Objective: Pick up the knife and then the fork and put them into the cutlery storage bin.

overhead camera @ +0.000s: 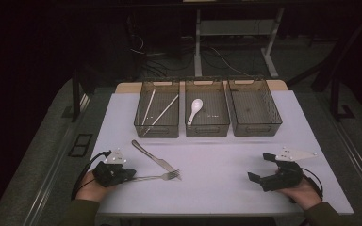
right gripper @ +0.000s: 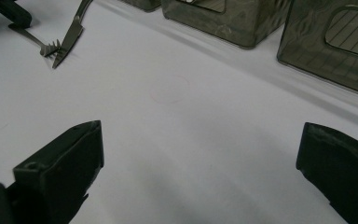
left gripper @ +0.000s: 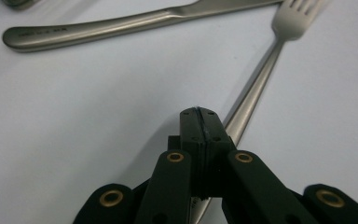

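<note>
fork (left gripper: pixel 261 74) | handle clamped in left gripper (left gripper: pixel 199 114); right gripper (right gripper: pixel 200 154) apart

a: what sits ahead of the right gripper (right gripper: pixel 200 172)?
b: bare white table (right gripper: pixel 191 121); its two black jaws stand wide apart with nothing between.
a: and farther off?
b: a fork (right gripper: pixel 42 44) and knife (right gripper: pixel 72 32) with tips touching at upper left, translucent bins (right gripper: pixel 326 42) along the top.

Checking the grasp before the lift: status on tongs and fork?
Left tongs shut on the fork handle. Right tongs open, nothing between them. Knife tip beside the fork tines, may snag.
</note>
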A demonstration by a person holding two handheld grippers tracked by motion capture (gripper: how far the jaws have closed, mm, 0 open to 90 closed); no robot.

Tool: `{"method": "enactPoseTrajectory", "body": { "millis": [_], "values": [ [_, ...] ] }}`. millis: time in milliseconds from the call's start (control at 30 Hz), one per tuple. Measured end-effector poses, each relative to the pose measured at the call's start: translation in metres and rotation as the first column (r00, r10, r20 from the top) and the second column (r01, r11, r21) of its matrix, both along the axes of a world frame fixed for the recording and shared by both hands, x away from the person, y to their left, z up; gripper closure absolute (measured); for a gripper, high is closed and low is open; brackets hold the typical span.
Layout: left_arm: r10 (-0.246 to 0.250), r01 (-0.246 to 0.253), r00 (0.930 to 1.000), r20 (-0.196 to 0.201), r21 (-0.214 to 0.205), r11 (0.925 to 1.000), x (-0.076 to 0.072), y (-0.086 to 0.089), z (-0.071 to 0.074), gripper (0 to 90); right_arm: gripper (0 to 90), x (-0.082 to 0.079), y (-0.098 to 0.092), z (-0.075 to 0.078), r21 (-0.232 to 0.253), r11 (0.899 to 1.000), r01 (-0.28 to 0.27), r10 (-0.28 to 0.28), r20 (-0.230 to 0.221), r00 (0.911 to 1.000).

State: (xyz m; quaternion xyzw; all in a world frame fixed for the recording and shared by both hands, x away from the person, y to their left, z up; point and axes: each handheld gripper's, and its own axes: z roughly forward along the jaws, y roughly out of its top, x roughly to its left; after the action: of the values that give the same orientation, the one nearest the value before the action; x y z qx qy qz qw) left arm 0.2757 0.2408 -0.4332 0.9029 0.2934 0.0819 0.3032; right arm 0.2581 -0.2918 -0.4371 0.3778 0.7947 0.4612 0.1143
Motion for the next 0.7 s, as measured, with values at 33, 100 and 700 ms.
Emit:
{"method": "enactPoseTrajectory", "body": {
  "millis": [33, 100, 700],
  "values": [
    [0.0, 0.0, 1.0, -0.006, 0.002, 1.0, -0.002, 0.0, 0.0, 89.0, 0.8, 0.0, 0.0, 0.0, -0.001, 1.0, 0.0, 0.0, 0.0, 1.0],
    [-0.006, 0.006, 0.9999, -0.008, 0.006, 1.0, -0.005, -0.001, 0.001, 89.0, 0.8, 0.0, 0.0, 0.0, 0.0, 1.0, 0.0, 0.0, 0.0, 1.0],
    [-0.057, 0.068, 0.9962, 0.065, -0.176, 0.9821, -0.017, -0.027, 0.024, 75.5, 0.8, 0.001, 0.0, -0.001, -0.006, 1.0, -0.003, 0.003, 0.0, 1.0]
  ]
}}
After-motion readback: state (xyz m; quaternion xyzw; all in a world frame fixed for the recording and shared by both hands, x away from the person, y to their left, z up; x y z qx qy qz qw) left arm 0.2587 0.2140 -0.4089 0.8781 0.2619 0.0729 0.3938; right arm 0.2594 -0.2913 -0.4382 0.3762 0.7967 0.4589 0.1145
